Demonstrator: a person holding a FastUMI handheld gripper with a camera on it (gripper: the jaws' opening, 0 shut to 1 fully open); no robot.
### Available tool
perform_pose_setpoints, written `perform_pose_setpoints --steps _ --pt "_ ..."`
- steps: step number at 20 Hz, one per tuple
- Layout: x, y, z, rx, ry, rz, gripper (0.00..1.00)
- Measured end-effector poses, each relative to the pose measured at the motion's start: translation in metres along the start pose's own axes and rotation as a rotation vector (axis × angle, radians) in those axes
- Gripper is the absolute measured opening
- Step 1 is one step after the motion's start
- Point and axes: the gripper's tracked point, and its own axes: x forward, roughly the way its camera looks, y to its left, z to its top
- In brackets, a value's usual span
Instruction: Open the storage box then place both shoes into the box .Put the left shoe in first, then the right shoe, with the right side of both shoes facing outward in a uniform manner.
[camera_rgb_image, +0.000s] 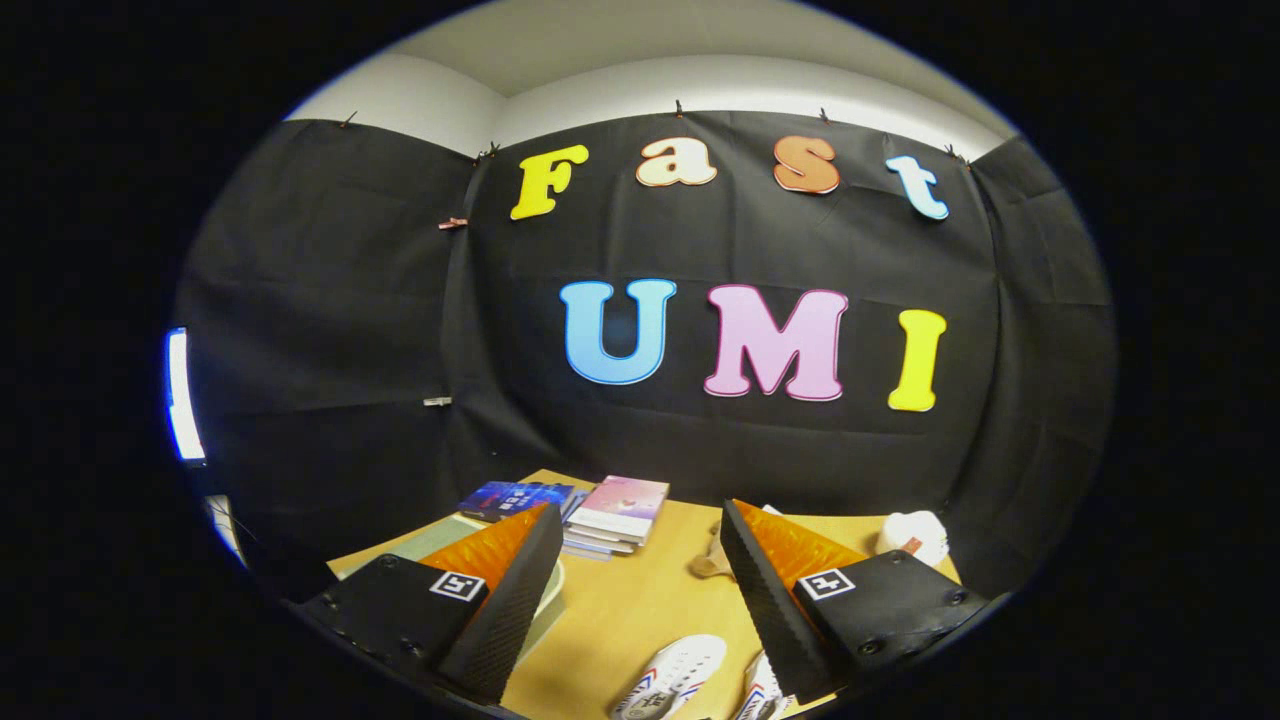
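1. Two shoes (672, 676) low on the tabletop (640, 600), between the spread fingers; second shoe (760, 692) partly hidden behind the right one.
2. Gripper (640, 590) wide apart, holding nothing.
3. Likely light, soft uppers, stiffer soles: best pinched across heel collar or sidewall.
4. Storage box possibly the pale rim (548, 600) beside the left finger; cannot tell.

Your wooden table (640, 610) fills the lower middle of the frame. On it you have two white shoes (672, 677) nearest you and stacked books (618, 512) at its far edge. A white object (915, 535) sits at the lower right.
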Motion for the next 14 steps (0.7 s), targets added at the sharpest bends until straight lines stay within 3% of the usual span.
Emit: perform_pose_setpoints --steps 2,7,11,14 --pt "0.006 0.014 -0.004 0.053 0.012 0.086 0.97" --pt "0.021 0.063 -0.033 0.237 0.129 0.395 0.98" --pt "0.018 0.092 -0.066 0.466 0.311 0.603 0.98" --pt "0.026 0.106 -0.093 0.657 0.468 0.694 0.98"
